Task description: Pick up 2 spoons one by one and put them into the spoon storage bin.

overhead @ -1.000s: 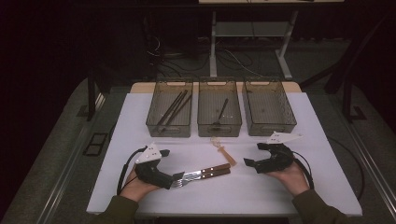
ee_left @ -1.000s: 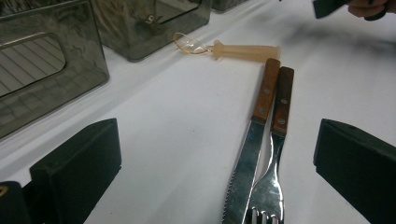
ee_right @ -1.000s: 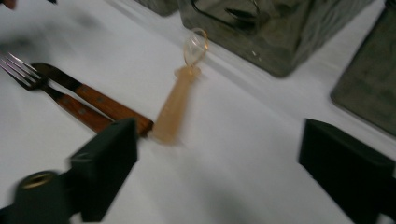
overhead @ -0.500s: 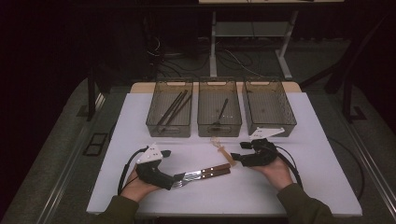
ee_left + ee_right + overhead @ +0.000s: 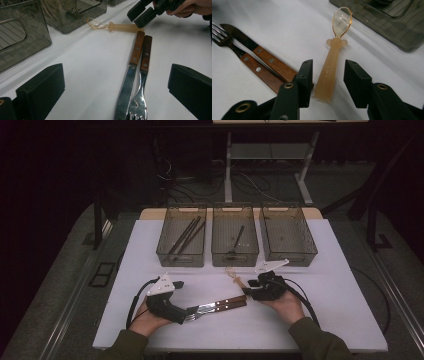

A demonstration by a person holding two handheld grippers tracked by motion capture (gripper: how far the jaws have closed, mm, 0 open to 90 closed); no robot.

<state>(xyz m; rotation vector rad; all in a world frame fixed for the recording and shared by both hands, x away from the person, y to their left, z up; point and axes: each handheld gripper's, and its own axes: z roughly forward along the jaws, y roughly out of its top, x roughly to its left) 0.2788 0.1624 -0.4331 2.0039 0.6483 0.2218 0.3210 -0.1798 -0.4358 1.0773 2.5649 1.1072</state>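
In the right gripper view, the right gripper [image 5: 328, 83] straddles the handle of a translucent amber spoon [image 5: 332, 67] at lower centre of the frame. Its jaws have just been closing, but a gap shows on each side of the handle, so the pads do not yet press on it. The spoon lies flat on the white table [image 5: 345, 295], just below the 3 grey bins [image 5: 234, 236], bowl toward the bins.

The left gripper [image 5: 117, 90] rests open at the lower left of the high view, its jaws wide on either side of a wood-handled knife [image 5: 131, 67] and fork [image 5: 142, 75].

The risk, as I judge it: the jaws sit near the handle's butt end (a slim, smooth, tapered piece), so the spoon may pivot or squirt out as they close. The left jaw also lies close to the knife handle and could nudge it.
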